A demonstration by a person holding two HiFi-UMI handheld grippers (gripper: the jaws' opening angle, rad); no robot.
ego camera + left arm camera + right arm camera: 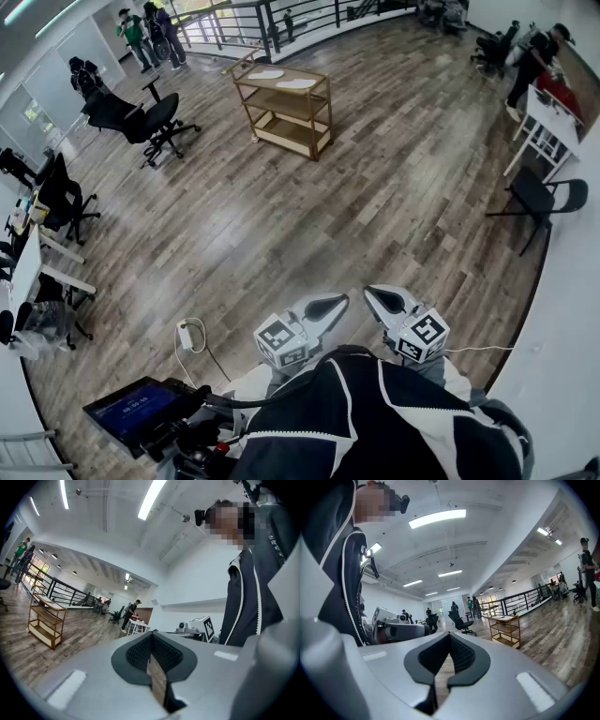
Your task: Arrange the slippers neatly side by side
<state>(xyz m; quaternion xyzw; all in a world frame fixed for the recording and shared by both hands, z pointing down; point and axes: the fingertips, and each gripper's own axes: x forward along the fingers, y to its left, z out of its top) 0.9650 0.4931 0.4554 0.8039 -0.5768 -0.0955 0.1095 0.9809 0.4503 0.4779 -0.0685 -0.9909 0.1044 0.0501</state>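
Two pale slippers lie on the top shelf of a wooden rack far across the floor. The rack also shows at the left in the left gripper view and right of centre in the right gripper view. My left gripper and right gripper are held close to the person's body, side by side, well short of the rack. Both are shut with nothing between the jaws, as seen from the left gripper and the right gripper.
Wood plank floor stretches between me and the rack. Black office chairs stand at the left, desks along the left wall, a white table and a black chair at the right. A tablet and a cable lie near my feet. People stand far off.
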